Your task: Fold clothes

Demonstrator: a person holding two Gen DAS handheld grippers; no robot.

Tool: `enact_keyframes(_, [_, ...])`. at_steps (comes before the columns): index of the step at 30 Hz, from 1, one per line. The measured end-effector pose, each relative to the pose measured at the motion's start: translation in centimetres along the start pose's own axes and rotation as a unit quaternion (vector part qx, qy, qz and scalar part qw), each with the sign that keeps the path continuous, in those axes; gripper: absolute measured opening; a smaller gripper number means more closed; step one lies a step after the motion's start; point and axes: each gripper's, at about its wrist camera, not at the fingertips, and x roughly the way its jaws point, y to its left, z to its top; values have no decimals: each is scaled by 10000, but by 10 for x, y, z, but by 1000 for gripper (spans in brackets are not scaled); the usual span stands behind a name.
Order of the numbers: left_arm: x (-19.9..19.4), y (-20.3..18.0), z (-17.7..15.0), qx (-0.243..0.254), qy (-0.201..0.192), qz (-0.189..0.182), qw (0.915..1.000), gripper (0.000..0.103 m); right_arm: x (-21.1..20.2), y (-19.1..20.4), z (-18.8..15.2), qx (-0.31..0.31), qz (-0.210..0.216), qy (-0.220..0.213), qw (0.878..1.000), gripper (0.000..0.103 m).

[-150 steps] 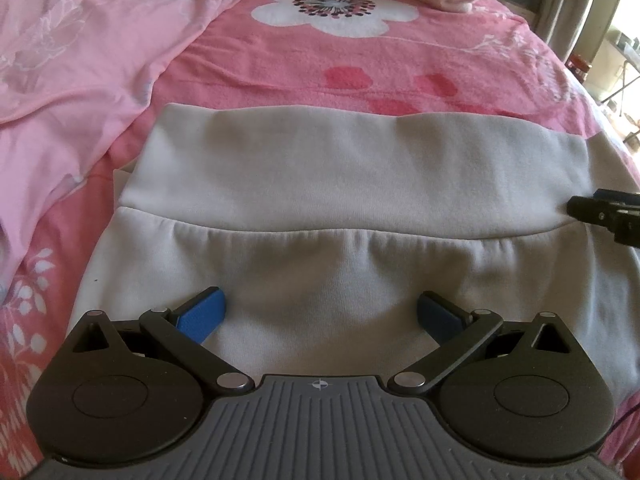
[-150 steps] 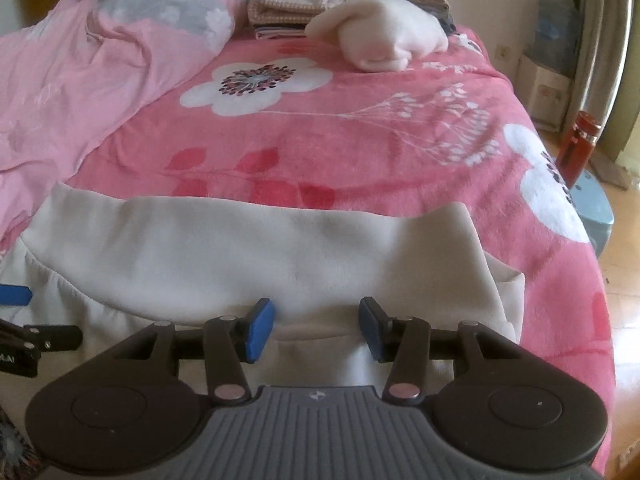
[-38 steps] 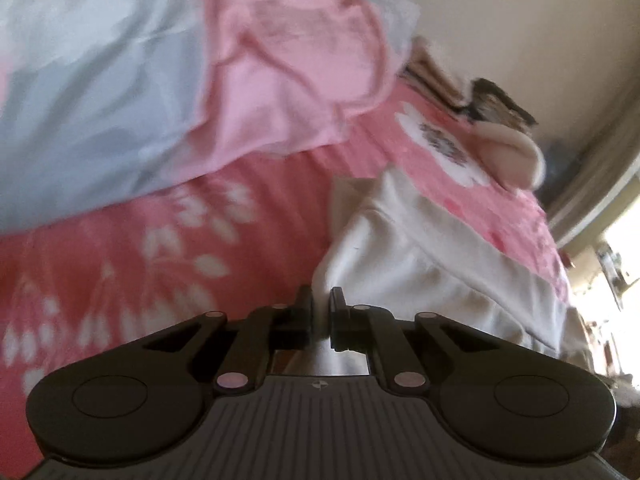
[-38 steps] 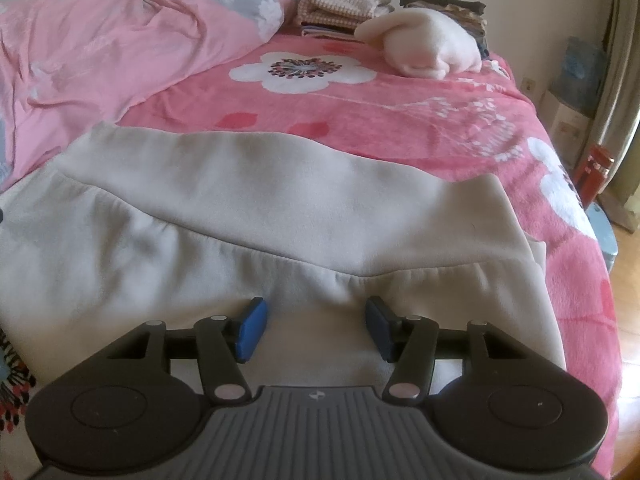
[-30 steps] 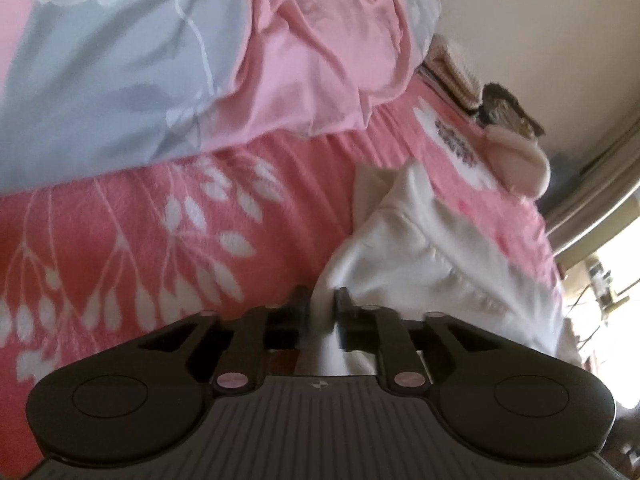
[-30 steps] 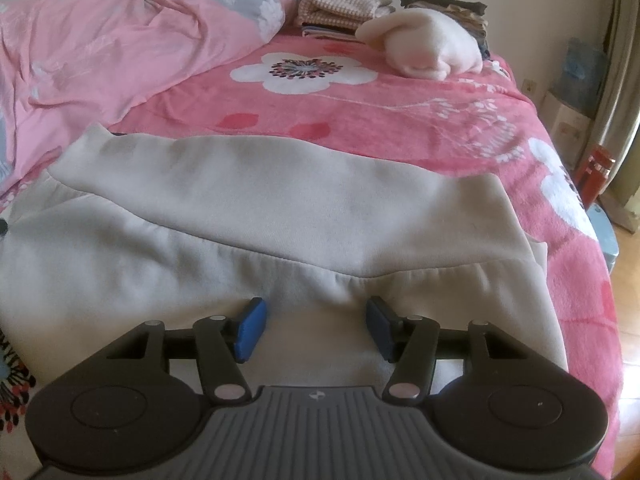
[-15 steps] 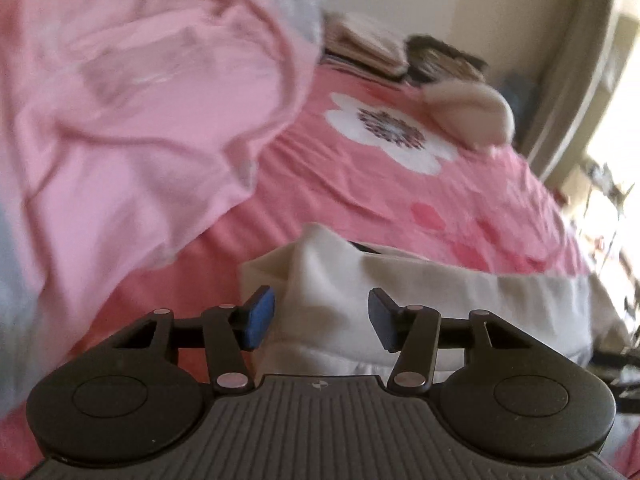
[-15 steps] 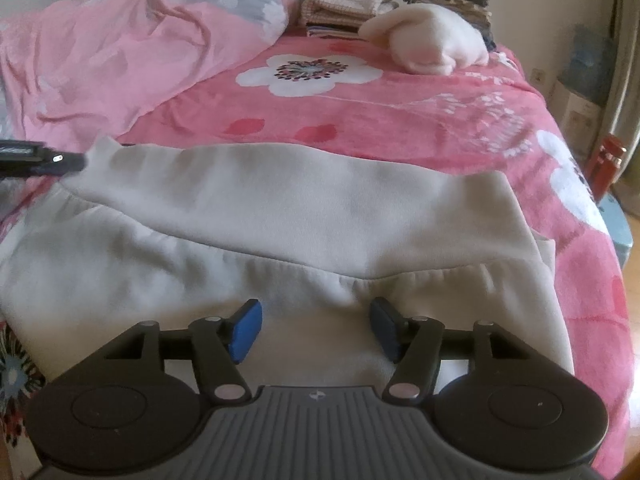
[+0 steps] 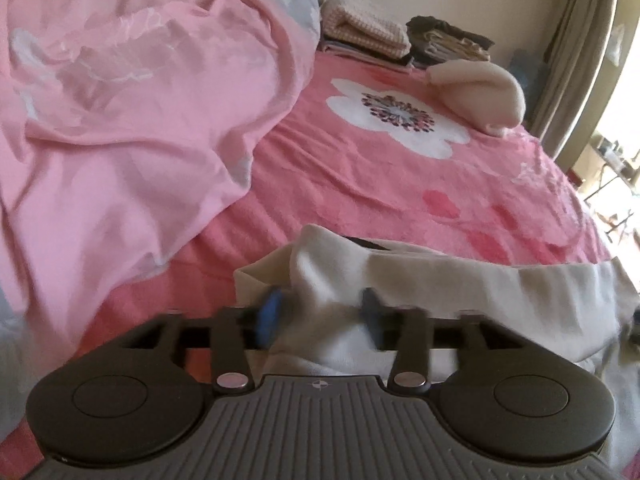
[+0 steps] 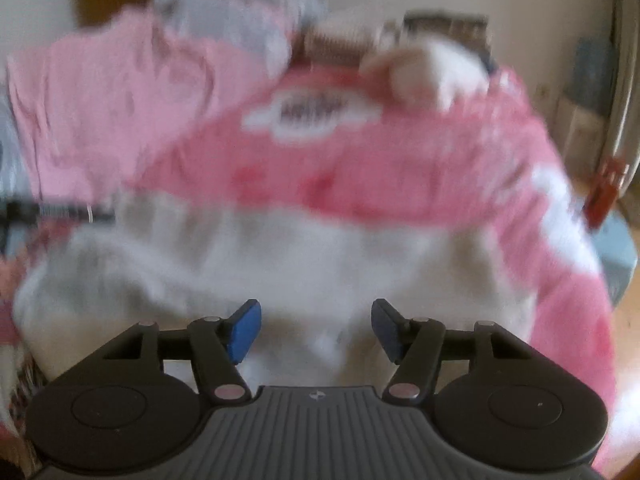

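The garment [image 9: 460, 292] lies on the bed [image 9: 360, 184], quilt [image 9: 132, 120] left, folded stacks [image 9: 368, 30] behind.

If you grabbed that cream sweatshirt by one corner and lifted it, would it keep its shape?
Probably not. The cream sweatshirt already bunches into soft humps near the left gripper, so it would likely droop. It looks thick and fleecy, so probably not slippery, and somewhat weighty for cloth.

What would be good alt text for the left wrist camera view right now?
The left gripper is opening over a bunched corner of a cream garment on a pink floral bedspread. A rumpled pink quilt lies to the left, folded clothes at the far end.
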Motion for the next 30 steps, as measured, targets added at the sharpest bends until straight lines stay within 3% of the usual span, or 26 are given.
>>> enact_keyframes(2, [7, 2, 1, -92, 53, -68, 9999, 49, -6, -22, 15, 210, -241, -302, 9990, 64])
enact_keyframes(5, [13, 5, 1, -367, 12, -203, 9991, 47, 5, -61, 27, 778, -535, -232, 9953, 64])
enact_keyframes(10, [13, 3, 0, -423, -116, -200, 9988, 27, 31, -108, 27, 1659, -374, 158, 9853, 64])
enact_keyframes(13, [8, 3, -1, -393, -189, -141, 9989, 18, 39, -120, 24, 1883, -263, 161, 9816, 64])
enact_keyframes(16, [4, 1, -1, -355, -267, -44, 9990, 13, 47, -127, 21, 2019, 34, 271, 9790, 47])
enact_keyframes(20, [-2, -10, -2, -124, -469, 157, 9987, 9, 41, -123, 18, 1807, -82, 164, 9834, 7])
enact_keyframes(26, [-17, -19, 8, -44, -969, 206, 9951, 8, 15, -113, 21, 1582, -35, -425, 9865, 4])
enact_keyframes(30, [-1, -14, 10, -125, -808, 270, 9963, 8, 24, -125, 15, 1868, -46, -350, 9818, 4])
